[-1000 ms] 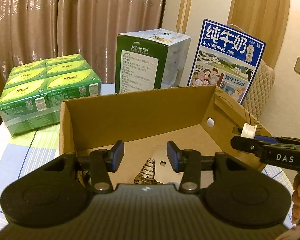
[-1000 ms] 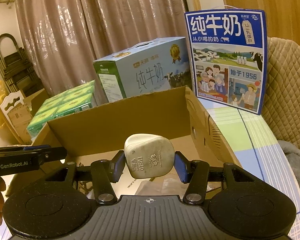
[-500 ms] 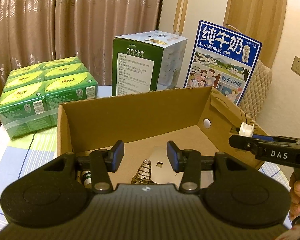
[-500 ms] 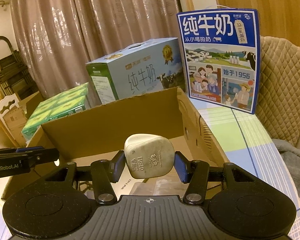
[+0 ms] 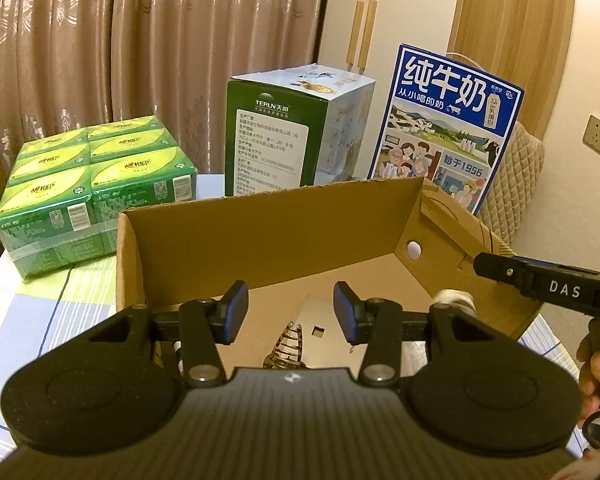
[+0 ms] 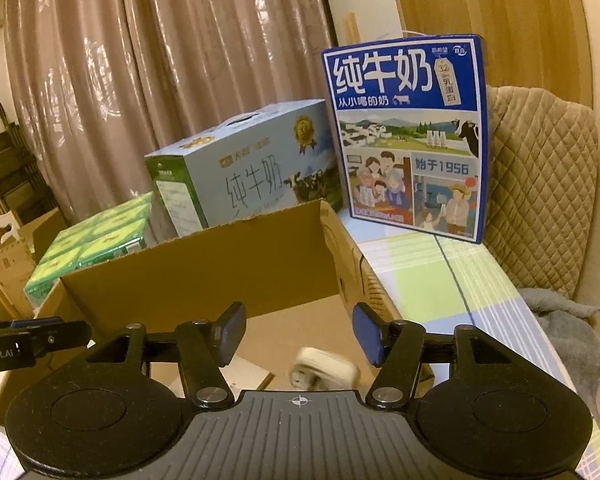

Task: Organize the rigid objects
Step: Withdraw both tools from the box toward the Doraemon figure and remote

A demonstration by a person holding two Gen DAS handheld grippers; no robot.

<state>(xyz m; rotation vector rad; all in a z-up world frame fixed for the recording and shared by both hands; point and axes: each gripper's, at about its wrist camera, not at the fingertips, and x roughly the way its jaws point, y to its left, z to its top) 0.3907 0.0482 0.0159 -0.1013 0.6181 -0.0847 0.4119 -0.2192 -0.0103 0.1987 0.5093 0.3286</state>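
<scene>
The off-white plastic three-pin plug adapter is blurred inside the open brown cardboard box, just below the right gripper; its long axis seems to run from nine to three o'clock, but which way it points cannot be told. The right gripper's jaws have just been opening, and nothing is between the blue pads now. The left gripper stands partly open and empty over the same box. Below it lie a striped brown spiral shell and a flat pale card.

Beyond the box stand a green wrapped tissue pack at ten o'clock, a green-and-blue milk carton at twelve and a tall blue milk carton at one. Both grippers tilt down towards the box; a hand grips the right one's handle at three o'clock.
</scene>
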